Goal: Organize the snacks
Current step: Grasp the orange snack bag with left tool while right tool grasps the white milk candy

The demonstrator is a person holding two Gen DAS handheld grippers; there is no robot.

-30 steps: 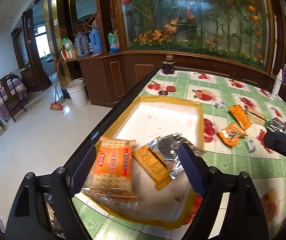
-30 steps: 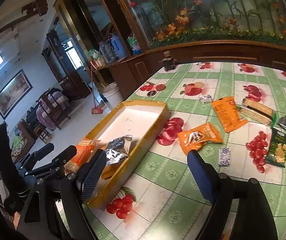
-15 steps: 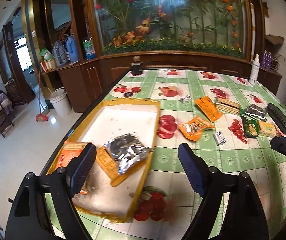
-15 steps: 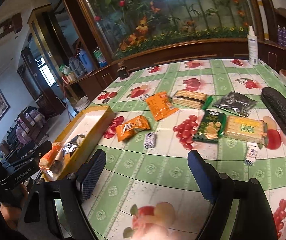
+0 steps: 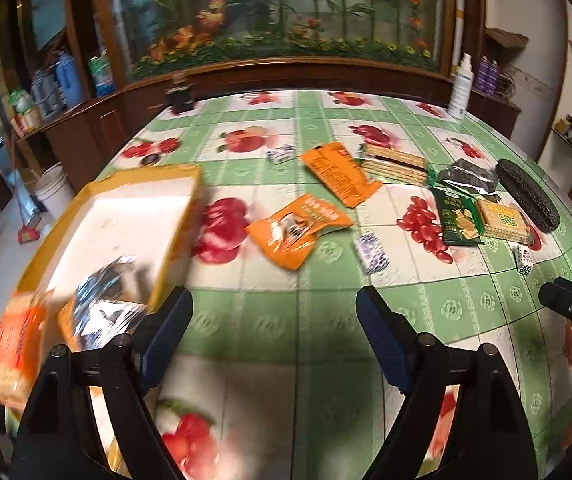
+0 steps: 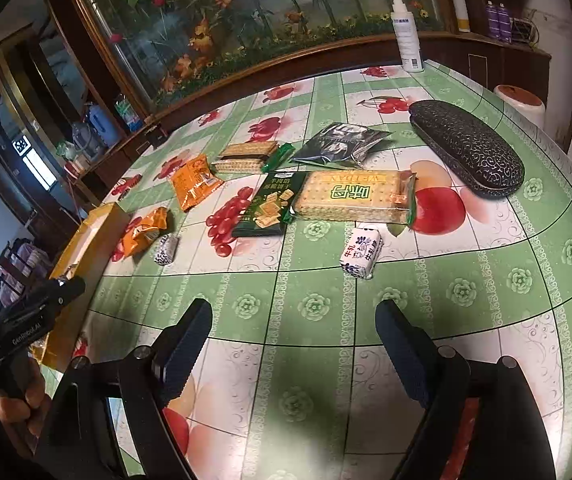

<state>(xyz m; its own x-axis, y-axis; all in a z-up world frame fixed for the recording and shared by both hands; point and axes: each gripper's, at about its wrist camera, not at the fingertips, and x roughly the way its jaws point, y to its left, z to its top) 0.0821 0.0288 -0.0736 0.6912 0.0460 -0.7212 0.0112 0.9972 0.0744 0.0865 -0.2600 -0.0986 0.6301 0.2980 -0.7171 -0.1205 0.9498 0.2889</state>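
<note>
Spread under everything, a worktop [image 6: 466, 292] in green-checked oilcloth printed with fruit. At its left edge, a yellow tray [image 5: 173, 216] with a white floor, holding a silver foil packet [image 5: 105, 304] and, at the near corner, an orange cracker pack [image 5: 15, 344], both blurred. Over bare cloth near the tray's front corner, the left tongs [image 5: 273, 312], fingers spread wide with nothing between them. Further right, likewise above bare cloth, the right tongs [image 6: 294, 332], also parted and empty. Toward the far right, well apart from the tray, a long dark patterned glasses case [image 6: 466, 152]. Just left of it, a clear-wrapped biscuit pack with a green label [image 6: 350, 196], touching a dark green cracker bag [image 6: 269, 208] on its left. Behind those, a dark foil pouch [image 6: 342, 144] and a second biscuit stack with a green end [image 6: 245, 158]. Left again, a flat orange sachet [image 6: 193, 180], and nearer the tray a crumpled orange snack bag [image 6: 143, 232]. At the back edge of the cloth, a white spray bottle [image 6: 406, 32] standing upright. Smallest of all, wrapped blue-and-white candies: one [image 6: 360, 254] just in front of the labelled biscuits, another [image 6: 165, 250] beside the crumpled bag, a third [image 5: 281, 154] far back near the flat sachet.
</note>
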